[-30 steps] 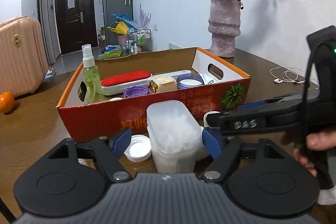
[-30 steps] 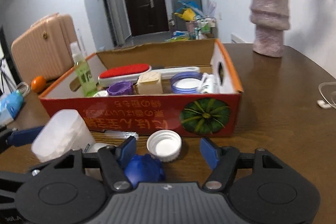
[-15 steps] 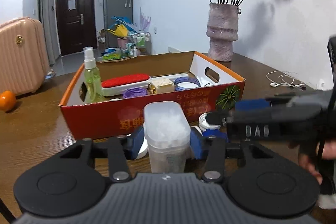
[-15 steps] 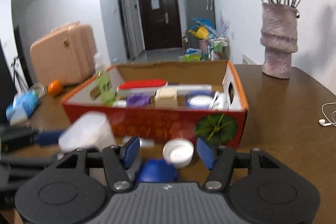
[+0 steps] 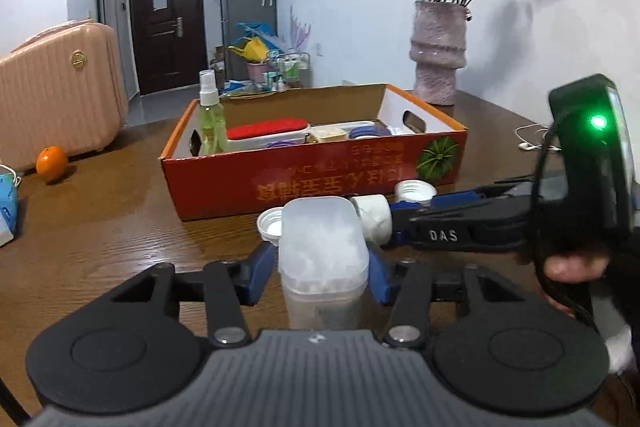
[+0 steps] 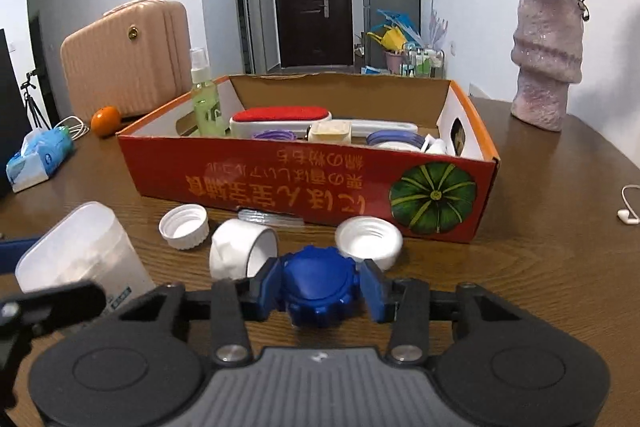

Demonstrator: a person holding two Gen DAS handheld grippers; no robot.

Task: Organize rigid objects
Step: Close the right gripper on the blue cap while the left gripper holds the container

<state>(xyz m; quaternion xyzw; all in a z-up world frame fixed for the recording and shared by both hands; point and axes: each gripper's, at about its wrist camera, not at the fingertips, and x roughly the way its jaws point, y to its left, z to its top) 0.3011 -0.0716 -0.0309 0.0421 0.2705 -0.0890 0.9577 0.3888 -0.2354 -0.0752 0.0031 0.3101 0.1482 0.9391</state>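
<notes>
Just short of the orange cardboard box (image 6: 304,183) on the table, my left gripper (image 5: 322,273) clamps the frosted plastic container (image 5: 322,247) while my right gripper (image 6: 320,287) is closing around the blue ridged cap (image 6: 318,285), both presumably bound for the box.

The strip of table (image 6: 540,267) before the cardboard box (image 6: 248,183) is crowded by two white caps (image 6: 184,227) and a white tape roll (image 6: 240,247). Bare tabletop is left open to the right, bounded by the vase (image 6: 548,63).
</notes>
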